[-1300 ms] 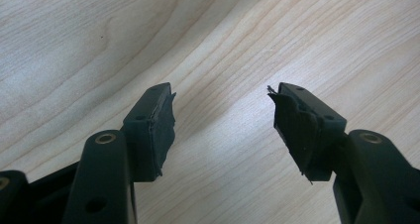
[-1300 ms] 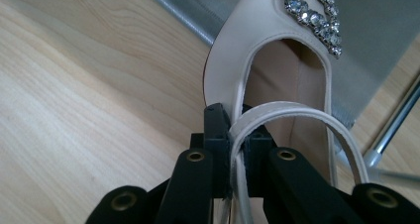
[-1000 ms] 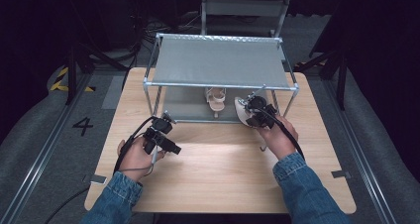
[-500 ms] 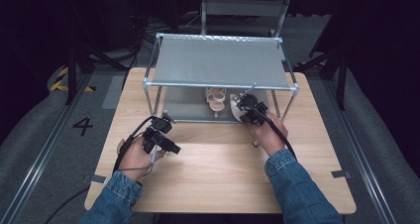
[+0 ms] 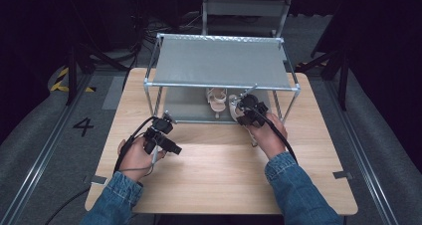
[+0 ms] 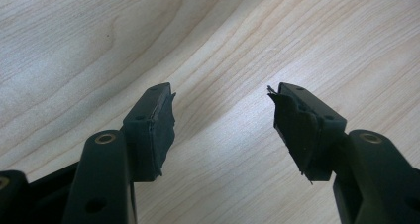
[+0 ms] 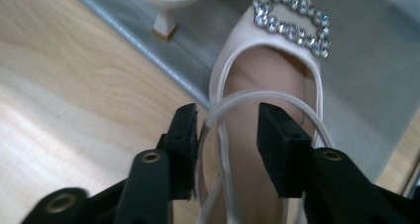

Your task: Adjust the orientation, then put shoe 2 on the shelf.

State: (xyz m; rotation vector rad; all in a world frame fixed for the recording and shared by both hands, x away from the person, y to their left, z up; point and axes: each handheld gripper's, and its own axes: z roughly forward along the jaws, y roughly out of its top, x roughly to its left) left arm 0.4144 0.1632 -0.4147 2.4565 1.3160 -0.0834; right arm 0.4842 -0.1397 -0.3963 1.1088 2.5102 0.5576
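My right gripper (image 7: 225, 135) has just been opening; its jaws now straddle the strap of a cream heeled sandal with a rhinestone buckle (image 7: 267, 75) on the grey metal rack's lower shelf (image 5: 191, 110). My left gripper (image 6: 223, 130) hovers wide open over the pale wooden desk (image 5: 214, 170).

Left gripper (image 5: 166, 148): jaws stand wide apart with nothing between them, low over the tabletop.
Left hand (image 5: 133, 158): wraps the gripper body, forearm in a denim sleeve.
Right gripper (image 7: 225, 144): jaws have just been opening, reaching forward.
Right hand (image 5: 268, 138): stretched forward.
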